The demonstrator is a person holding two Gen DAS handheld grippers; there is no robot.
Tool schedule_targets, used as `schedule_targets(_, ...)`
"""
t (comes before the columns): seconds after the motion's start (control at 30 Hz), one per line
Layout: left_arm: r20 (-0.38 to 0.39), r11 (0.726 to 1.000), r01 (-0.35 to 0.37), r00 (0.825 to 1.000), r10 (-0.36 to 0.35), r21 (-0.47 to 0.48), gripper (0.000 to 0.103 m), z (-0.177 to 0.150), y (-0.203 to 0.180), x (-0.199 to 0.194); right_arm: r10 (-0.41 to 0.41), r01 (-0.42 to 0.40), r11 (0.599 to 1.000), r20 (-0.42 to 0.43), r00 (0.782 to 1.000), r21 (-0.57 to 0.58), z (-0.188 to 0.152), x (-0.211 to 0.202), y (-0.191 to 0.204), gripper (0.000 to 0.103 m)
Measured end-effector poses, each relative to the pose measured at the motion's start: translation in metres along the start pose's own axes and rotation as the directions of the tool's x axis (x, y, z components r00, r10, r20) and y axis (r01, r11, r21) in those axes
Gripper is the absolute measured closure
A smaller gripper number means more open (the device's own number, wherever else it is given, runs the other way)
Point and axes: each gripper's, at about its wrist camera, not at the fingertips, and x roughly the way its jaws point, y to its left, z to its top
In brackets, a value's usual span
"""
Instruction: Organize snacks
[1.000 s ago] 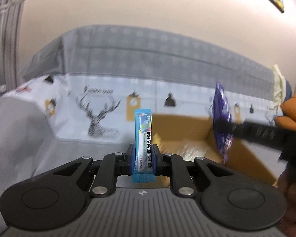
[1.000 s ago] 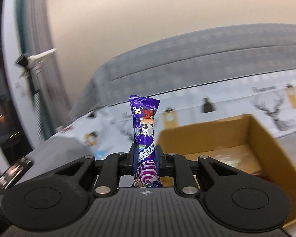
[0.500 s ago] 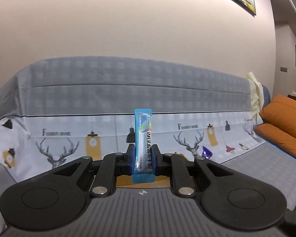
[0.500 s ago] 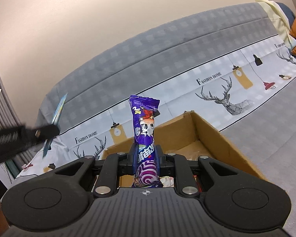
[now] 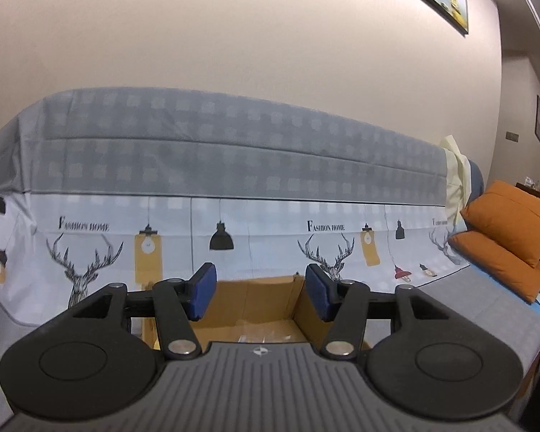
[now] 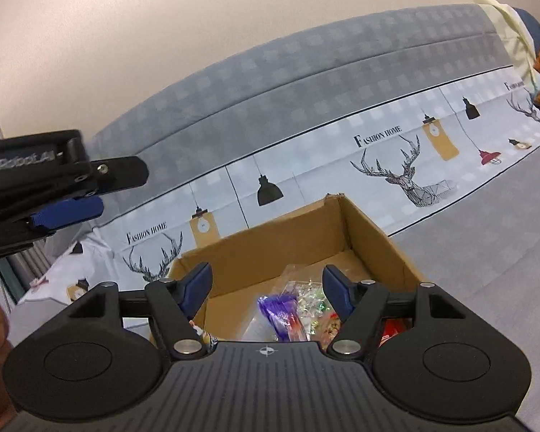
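Over the box: both grippers hover, so whatever they let go falls inside.
Left gripper point(image 5: 260, 297): jaws have just been opening; nothing between the blue pads.
Right gripper point(image 6: 266, 293): jaws have just been opening, likewise empty.
Box point(image 6: 374, 232): open carton on the sofa point(image 6: 306, 82) seat.
Purple candy point(image 6: 280, 311): lies in the box among other snacks point(image 6: 315, 306).
Blue stick: cannot tell where; left view hides the box floor.

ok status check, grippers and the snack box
Left gripper and right gripper just opened, nothing between jaws. Purple candy pack lies in cardboard box among other snacks. Nothing in the way.
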Motion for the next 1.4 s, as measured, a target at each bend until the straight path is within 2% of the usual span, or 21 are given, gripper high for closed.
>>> schedule_targets(0.23,-0.078,0.996,-0.058,0.996,0.052,-0.074,0.041,-0.038,0.017,-0.032,-0.013,0.01,0.996,-0.029,1.0,-0.084,-0.004,-0.011,0.002,0.013)
schedule_targets(0.3,-0.108,0.993,-0.083,0.991,0.073,-0.085,0.032,-0.051,0.02,-0.042,-0.016,0.012,0.993,-0.035,0.999,-0.114,-0.006,-0.015,0.004,0.005)
schedule_targets(0.37,-0.133,0.989,-0.122,0.985,0.11,-0.089,0.016,-0.065,0.022,-0.051,-0.023,0.017,0.989,-0.039,0.999,-0.147,-0.009,-0.022,0.005,0.003)
schedule_targets(0.4,-0.146,0.985,-0.149,0.98,0.135,-0.09,0.015,-0.073,0.023,-0.056,-0.024,0.017,0.987,-0.04,0.999,-0.161,-0.01,-0.026,0.006,0.001)
schedule_targets(0.5,-0.182,0.981,-0.165,0.973,0.144,-0.102,0.007,-0.088,0.025,-0.063,-0.038,0.029,0.98,-0.045,0.998,-0.196,-0.015,-0.039,0.005,0.0)
schedule_targets(0.63,-0.212,0.977,-0.18,0.965,0.153,-0.115,0.006,-0.102,0.023,-0.069,-0.063,0.051,0.974,-0.049,0.997,-0.219,-0.019,-0.055,0.0,0.0)
schedule_targets(0.7,-0.222,0.974,-0.195,0.961,0.167,-0.111,0.0,-0.106,0.021,-0.072,-0.083,0.068,0.971,-0.058,0.995,-0.23,-0.021,-0.062,-0.002,0.0)
schedule_targets(0.9,-0.251,0.974,-0.208,0.951,0.179,-0.091,0.001,-0.113,0.017,-0.073,-0.12,0.096,0.971,-0.1,0.988,-0.217,-0.031,-0.076,-0.014,0.0)
schedule_targets(1.07,-0.305,0.973,-0.218,0.934,0.184,-0.08,0.0,-0.12,0.014,-0.066,-0.145,0.107,0.954,-0.122,0.982,-0.279,-0.04,-0.072,-0.014,0.0)
schedule_targets(1.17,-0.331,0.97,-0.233,0.922,0.199,-0.066,0.001,-0.124,0.012,-0.062,-0.139,0.096,0.953,-0.132,0.981,-0.288,-0.042,-0.069,-0.014,0.0)
schedule_targets(1.4,-0.352,0.967,-0.251,0.91,0.218,-0.049,0.0,-0.127,0.01,-0.057,-0.132,0.089,0.949,-0.127,0.983,-0.302,-0.041,-0.065,-0.012,0.0)
